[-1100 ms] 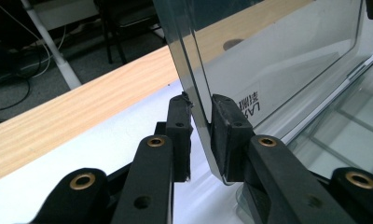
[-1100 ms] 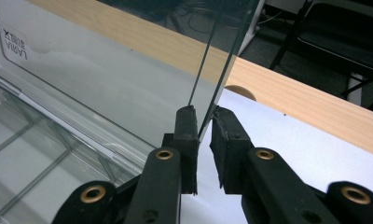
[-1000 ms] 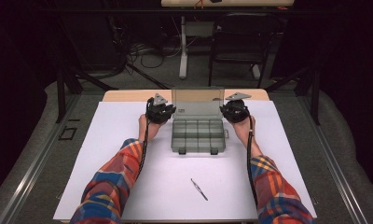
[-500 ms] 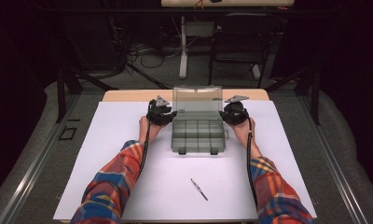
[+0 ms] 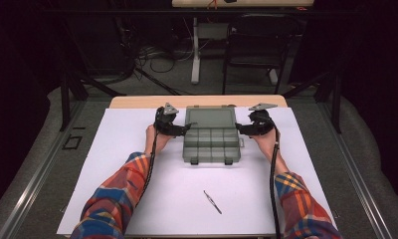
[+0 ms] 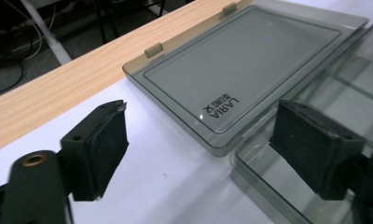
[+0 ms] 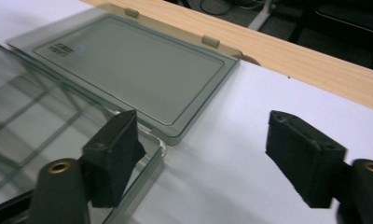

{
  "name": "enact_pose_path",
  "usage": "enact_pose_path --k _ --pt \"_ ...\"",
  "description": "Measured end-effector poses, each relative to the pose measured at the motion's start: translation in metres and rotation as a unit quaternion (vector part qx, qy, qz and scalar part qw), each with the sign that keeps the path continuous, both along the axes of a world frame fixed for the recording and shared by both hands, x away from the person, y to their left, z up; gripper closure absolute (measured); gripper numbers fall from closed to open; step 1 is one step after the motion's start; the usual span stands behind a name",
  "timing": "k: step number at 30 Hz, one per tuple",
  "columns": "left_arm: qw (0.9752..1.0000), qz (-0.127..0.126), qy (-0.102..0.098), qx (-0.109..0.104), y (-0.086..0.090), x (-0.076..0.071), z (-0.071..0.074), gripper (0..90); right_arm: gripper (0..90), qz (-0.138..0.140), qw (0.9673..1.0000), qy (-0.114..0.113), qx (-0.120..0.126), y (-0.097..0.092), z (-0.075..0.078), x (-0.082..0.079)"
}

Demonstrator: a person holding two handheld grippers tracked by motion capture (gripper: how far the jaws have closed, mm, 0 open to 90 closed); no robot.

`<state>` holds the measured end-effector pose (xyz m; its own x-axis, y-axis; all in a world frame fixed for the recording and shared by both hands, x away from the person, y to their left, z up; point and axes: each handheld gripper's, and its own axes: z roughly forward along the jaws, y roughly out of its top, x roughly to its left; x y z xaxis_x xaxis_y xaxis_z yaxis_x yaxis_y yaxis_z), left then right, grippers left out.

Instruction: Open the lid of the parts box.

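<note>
A clear grey compartment box (image 5: 212, 149) sits mid-table, and its lid (image 5: 210, 118) lies flat behind it. My left gripper (image 5: 184, 128) is at the box's left back corner, my right gripper (image 5: 239, 128) at its right back corner. Both have just been opening and now stand open, pads touching nothing. In the left gripper view the gripper (image 6: 203, 116) spans the lid (image 6: 250, 60) corner and the box (image 6: 362, 93) rim. In the right gripper view the gripper (image 7: 203, 121) has one finger (image 7: 112, 158) over the box (image 7: 35, 121) rim, beside the lid (image 7: 128, 65).
A thin metal tool (image 5: 212, 201), perhaps tweezers, lies on the white sheet (image 5: 112, 164) near the front edge. A bare wooden strip of the table (image 5: 137, 102) runs behind the sheet. Beyond it stand a chair (image 5: 256, 50) and dark equipment on the floor.
The lid stood upright half a second ago and now lies flat behind the box. Both grippers' jaws have opened and let it go; the right hand shifted slightly outward.
</note>
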<state>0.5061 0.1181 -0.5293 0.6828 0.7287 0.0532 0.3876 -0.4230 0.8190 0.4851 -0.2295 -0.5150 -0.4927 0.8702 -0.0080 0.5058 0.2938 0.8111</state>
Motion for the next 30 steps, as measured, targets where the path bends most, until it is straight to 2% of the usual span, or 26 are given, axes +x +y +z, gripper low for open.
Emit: enact_pose_path --k 3,5,14,19,30 --pt "0.9999 0.003 -0.005 0.013 0.0 -0.007 0.003 15.4 17.5 0.008 0.9999 -0.005 0.006 -0.002 0.005 -0.007" --pt "0.9999 0.002 0.006 0.012 0.002 -0.011 0.004 13.7 15.4 0.015 0.9998 -0.007 0.007 -0.002 0.009 -0.012" --pt "0.9998 -0.008 -0.004 0.02 0.009 -0.036 0.013 7.8 9.4 0.049 0.9987 -0.014 0.003 0.002 0.016 -0.036" --pt "0.9995 -0.016 -0.012 0.024 0.014 -0.051 0.018 5.5 7.4 0.059 0.9981 -0.017 0.005 0.003 0.017 -0.052" --pt "0.9989 -0.023 -0.023 0.033 0.024 -0.085 0.017 1.7 5.6 0.08 0.9964 -0.026 0.009 0.005 0.016 -0.084"
